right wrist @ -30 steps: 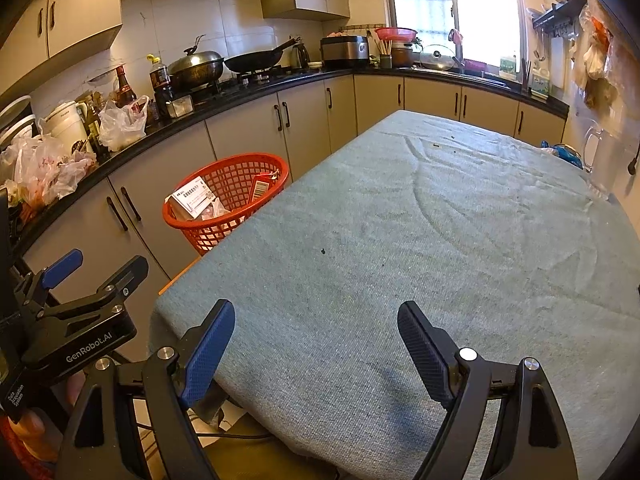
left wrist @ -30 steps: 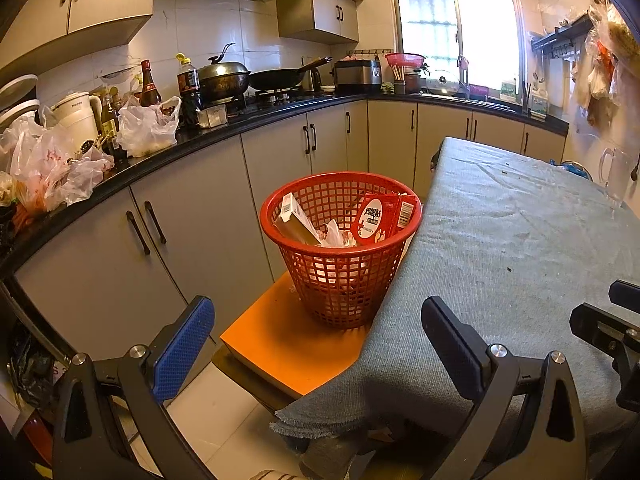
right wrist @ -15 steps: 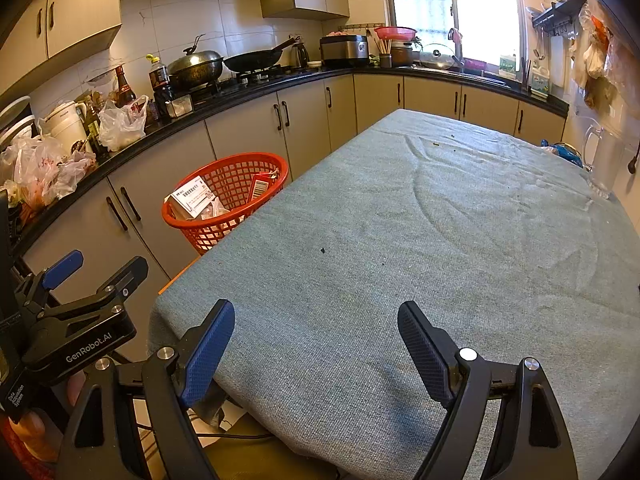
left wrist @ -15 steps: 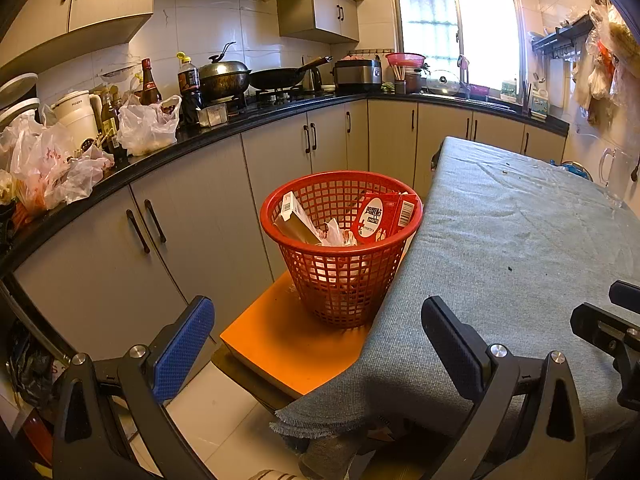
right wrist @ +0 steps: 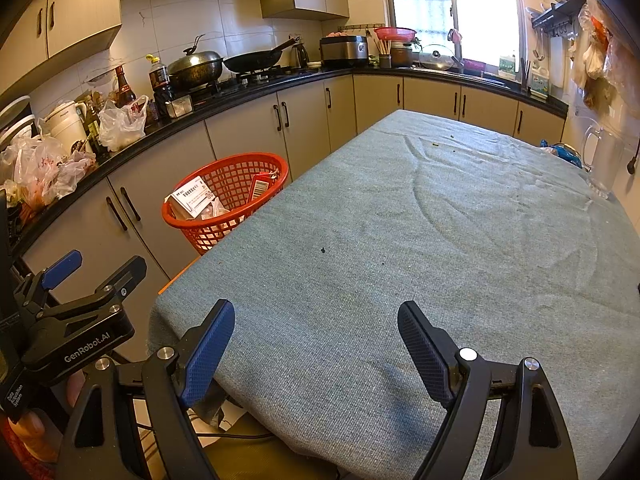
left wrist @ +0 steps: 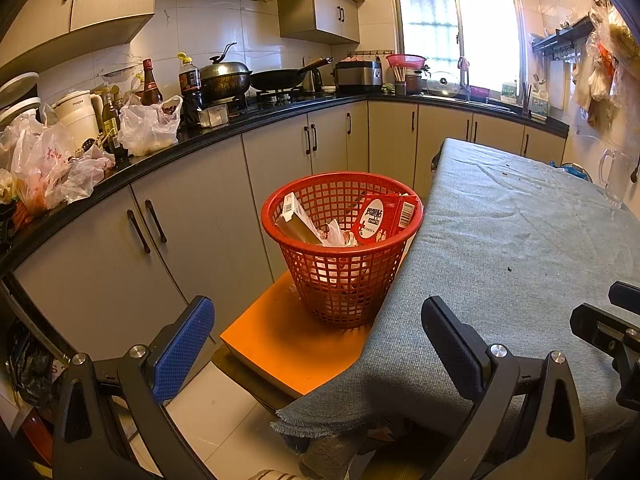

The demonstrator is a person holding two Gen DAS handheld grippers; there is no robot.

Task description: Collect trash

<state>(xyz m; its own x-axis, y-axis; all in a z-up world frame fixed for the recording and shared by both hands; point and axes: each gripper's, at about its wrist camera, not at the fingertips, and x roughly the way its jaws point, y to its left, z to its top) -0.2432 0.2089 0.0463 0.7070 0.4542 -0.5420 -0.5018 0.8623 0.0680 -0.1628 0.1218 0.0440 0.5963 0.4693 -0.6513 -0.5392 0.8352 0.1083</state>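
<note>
A red mesh basket (left wrist: 316,204) stands on an orange stool (left wrist: 288,348) beside the table's left edge. It holds a red packet (left wrist: 380,218), a white box (left wrist: 294,216) and crumpled wrappers. The basket also shows in the right wrist view (right wrist: 240,168). My left gripper (left wrist: 318,344) is open and empty, low in front of the stool. My right gripper (right wrist: 316,344) is open and empty over the near edge of the table (right wrist: 440,232), which has a grey-green cloth. The left gripper shows at the left of the right wrist view (right wrist: 80,280).
Kitchen cabinets (left wrist: 192,220) and a black counter with plastic bags (left wrist: 148,128), bottles and pans run along the left and back. A glass jug (right wrist: 602,160) stands at the table's far right. A few dark crumbs (right wrist: 322,250) lie on the cloth.
</note>
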